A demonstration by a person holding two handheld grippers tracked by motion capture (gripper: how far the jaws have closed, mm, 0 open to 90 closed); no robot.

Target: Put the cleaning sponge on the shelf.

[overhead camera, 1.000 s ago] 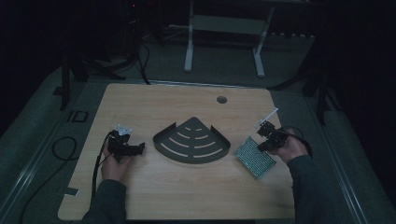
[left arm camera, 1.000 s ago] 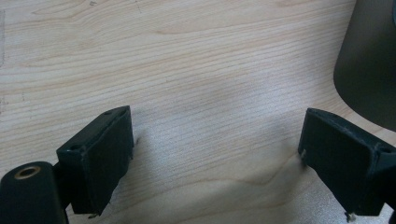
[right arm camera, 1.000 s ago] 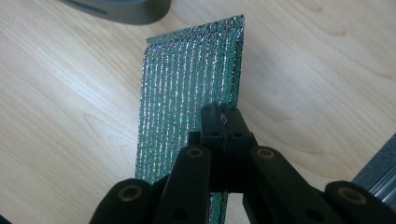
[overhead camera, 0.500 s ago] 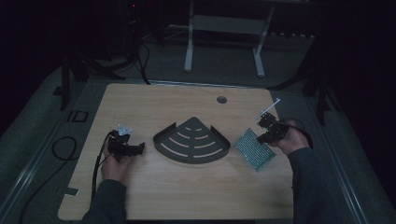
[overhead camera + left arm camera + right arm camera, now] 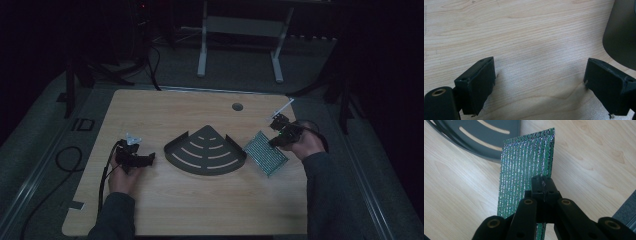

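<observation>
Sitting in the middle of the wooden tabletop [image 5: 200, 200] is a dark fan-shaped metal tray [image 5: 206, 157] with curved slots cut through it, and everything else arranges itself around that piece. Just beside the tray's right corner lies a glittery green mesh pad [image 5: 266, 152], one of its corners close against the tray's edge. The right tool [image 5: 276, 141] sits on the pad's far side from the tray; in the right gripper view its black jaws are pressed together on the pad's [image 5: 524, 177] near edge, pinching it, with the slotted tray [image 5: 486, 135] beyond. Well apart on the tray's opposite side, the left tool [image 5: 136, 159] is held low over bare wood, pointing toward the tray. In the left gripper view the left tool's jaws stand spread wide with nothing between them, and the tray's dark rounded wall [image 5: 621, 37] shows just past one jaw. Behind the tray, toward the back edge, a small round cable hole [image 5: 237, 106] is set in the tabletop.
</observation>
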